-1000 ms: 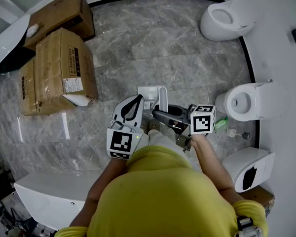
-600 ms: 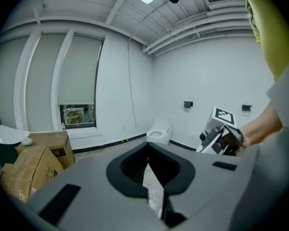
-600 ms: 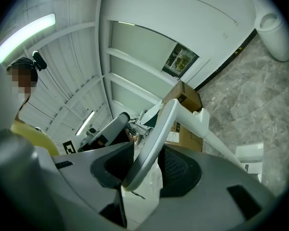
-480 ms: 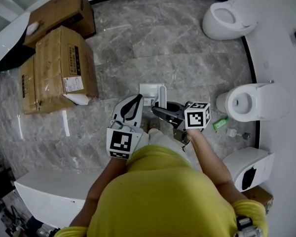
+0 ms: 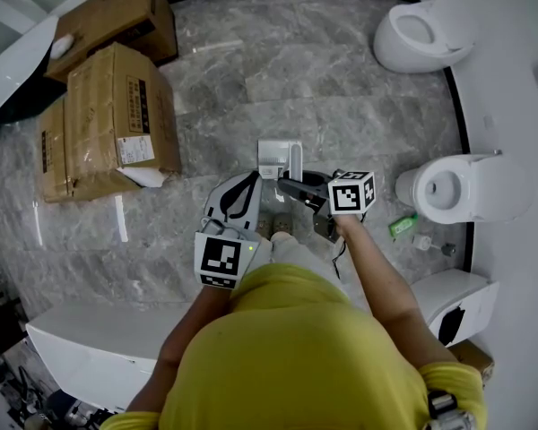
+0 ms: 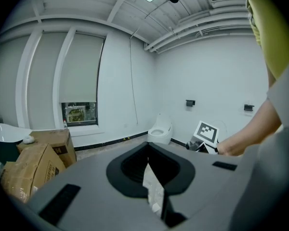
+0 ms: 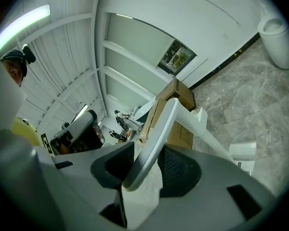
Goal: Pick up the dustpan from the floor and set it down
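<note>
The right gripper (image 7: pixel 147 154) was clamped on the white handle (image 7: pixel 160 126) of the dustpan (image 5: pixel 272 155), the bar running up between its two black pads (image 7: pixel 179 170). From that grip the handle bent and ran down to the pan (image 7: pixel 243 154) above the grey marble floor (image 5: pixel 341 97); whether the pan touched the floor could not be told.

In the head view the right gripper (image 5: pixel 291 189) sat just on the person's side of the dustpan, and its marker cube (image 5: pixel 351 193) was a little right of it. The left gripper (image 5: pixel 248 182) lay just left of the dustpan and apart from it. In its own view the left gripper (image 6: pixel 147 154) had its jaws pressed together with nothing between them.

Two stacked cardboard boxes (image 5: pixel 117 119) stood well left of the dustpan. One white toilet (image 5: pixel 421 30) stood far beyond it to the right. A second toilet (image 5: pixel 457 189) stood level with it to the right. A small green object (image 5: pixel 400 225) lay on the floor between the dustpan and that second toilet. The person's yellow shirt (image 5: pixel 287 348) filled the near side of the head view.
</note>
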Demonstrator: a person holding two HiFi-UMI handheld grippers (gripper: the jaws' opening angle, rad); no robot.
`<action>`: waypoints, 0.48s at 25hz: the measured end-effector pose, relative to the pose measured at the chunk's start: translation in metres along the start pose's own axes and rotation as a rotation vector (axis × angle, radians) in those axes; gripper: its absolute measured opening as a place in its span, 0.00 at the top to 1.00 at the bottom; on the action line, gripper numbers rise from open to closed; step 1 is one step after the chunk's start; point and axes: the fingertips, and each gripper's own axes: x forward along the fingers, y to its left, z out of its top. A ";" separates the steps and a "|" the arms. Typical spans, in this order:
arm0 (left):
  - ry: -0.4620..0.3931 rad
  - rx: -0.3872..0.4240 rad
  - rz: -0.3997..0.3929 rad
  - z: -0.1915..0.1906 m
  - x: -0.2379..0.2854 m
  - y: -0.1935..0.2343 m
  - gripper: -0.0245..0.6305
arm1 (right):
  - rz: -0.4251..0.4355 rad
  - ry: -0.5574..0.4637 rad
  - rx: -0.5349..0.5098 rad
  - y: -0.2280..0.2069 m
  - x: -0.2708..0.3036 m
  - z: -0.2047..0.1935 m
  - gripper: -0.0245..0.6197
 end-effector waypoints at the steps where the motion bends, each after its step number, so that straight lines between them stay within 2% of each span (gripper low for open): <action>1: 0.002 -0.001 0.001 0.000 0.001 0.001 0.96 | -0.006 0.008 -0.002 -0.005 0.002 0.001 0.72; 5: 0.003 -0.004 0.005 0.000 0.001 0.002 0.97 | -0.044 0.033 0.000 -0.025 0.005 -0.001 0.73; 12: 0.007 -0.001 0.007 -0.002 0.000 0.002 0.96 | -0.172 0.118 0.010 -0.053 0.009 -0.015 0.72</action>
